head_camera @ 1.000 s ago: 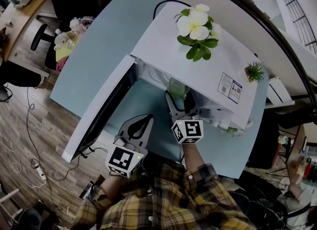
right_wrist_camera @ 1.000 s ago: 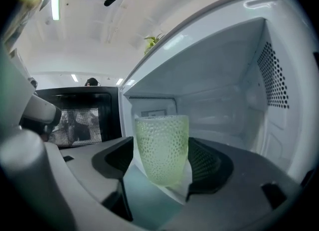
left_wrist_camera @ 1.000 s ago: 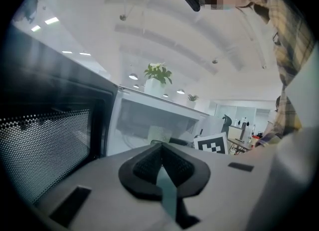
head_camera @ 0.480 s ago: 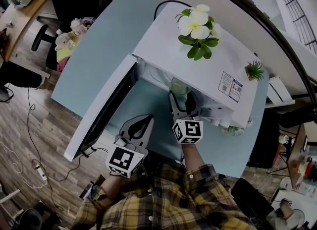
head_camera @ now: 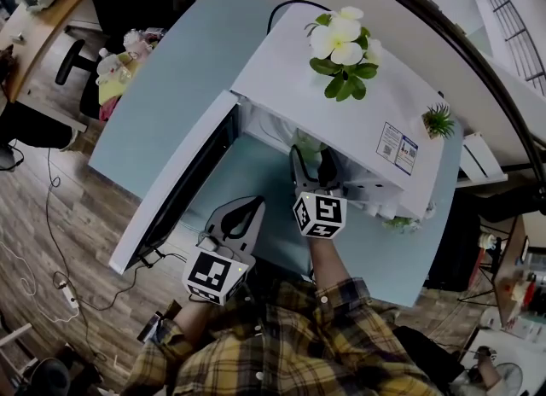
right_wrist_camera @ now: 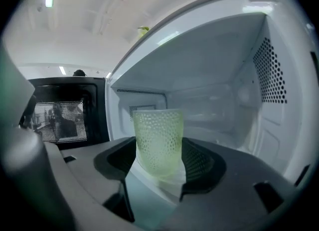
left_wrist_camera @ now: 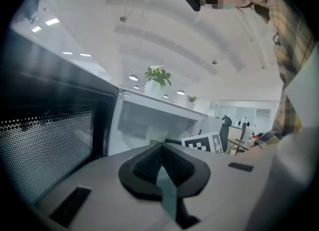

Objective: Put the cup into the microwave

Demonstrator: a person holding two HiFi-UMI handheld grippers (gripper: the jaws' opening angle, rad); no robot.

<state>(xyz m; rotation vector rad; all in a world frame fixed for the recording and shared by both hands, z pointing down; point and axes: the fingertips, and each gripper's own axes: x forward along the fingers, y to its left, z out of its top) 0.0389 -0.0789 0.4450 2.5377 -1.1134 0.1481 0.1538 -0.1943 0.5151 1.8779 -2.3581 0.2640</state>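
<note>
Pale-green dimpled cup (right_wrist_camera: 158, 135) sits pinched in the right gripper (right_wrist_camera: 160, 163), whose jaws have just been closing, at the microwave (head_camera: 290, 87) mouth; its tapered wall could slip out. Left gripper (left_wrist_camera: 159, 158) clenched, empty.

I'm in an office: the microwave (head_camera: 341, 113) counter (head_camera: 171, 70) sits near a swivel chair (head_camera: 70, 60) and wooden desk (head_camera: 38, 23), a power strip (head_camera: 68, 299) and cables lie on the wood floor (head_camera: 51, 215), and ceiling lights (left_wrist_camera: 133, 77) span an open room.

Yellow-brown plaid sleeves (head_camera: 341, 296), grey hand-held grippers (head_camera: 252, 206) (head_camera: 312, 162), black-and-white marker cubes (head_camera: 213, 276)
</note>
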